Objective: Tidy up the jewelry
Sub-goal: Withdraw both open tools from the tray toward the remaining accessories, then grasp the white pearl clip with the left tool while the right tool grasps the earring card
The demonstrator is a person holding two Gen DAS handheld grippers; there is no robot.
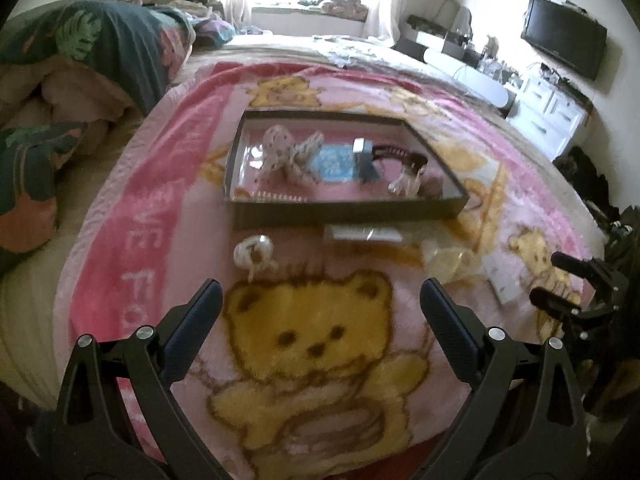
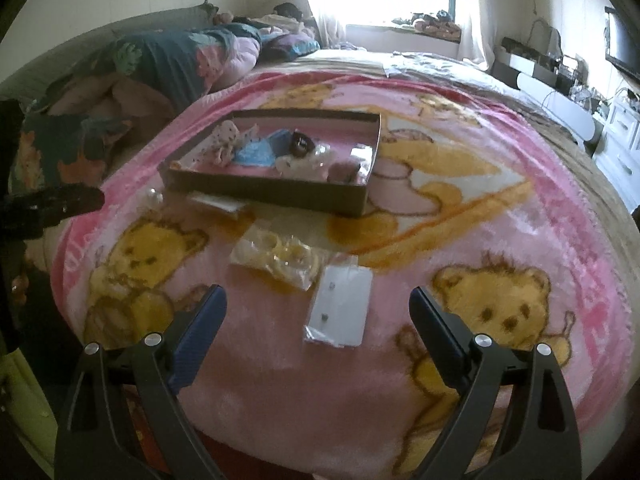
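- Pink bear blanket (image 2: pixel 280 380): soft, yielding; ample open room ahead of both tongs.
- Cardboard tray (image 2: pixel 280 194): light, stiff, raised rim to clear; partly filled.
- Earring card in sleeve (image 2: pixel 344 304): flat, slippery; best pinched at an edge.
- Yellow bagged pieces (image 2: pixel 280 258): crinkly, light.
- Pale bracelet (image 1: pixel 256 252): just beside the tray's near wall.
- Left gripper (image 1: pixel 320 308), right gripper (image 2: pixel 318 312): spread wide, holding nothing.

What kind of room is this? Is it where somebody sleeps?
Yes, it looks like a bedroom. There is a big bed with a pink teddy-bear blanket, a rumpled duvet piled near the head, and a TV on the wall above white drawers.
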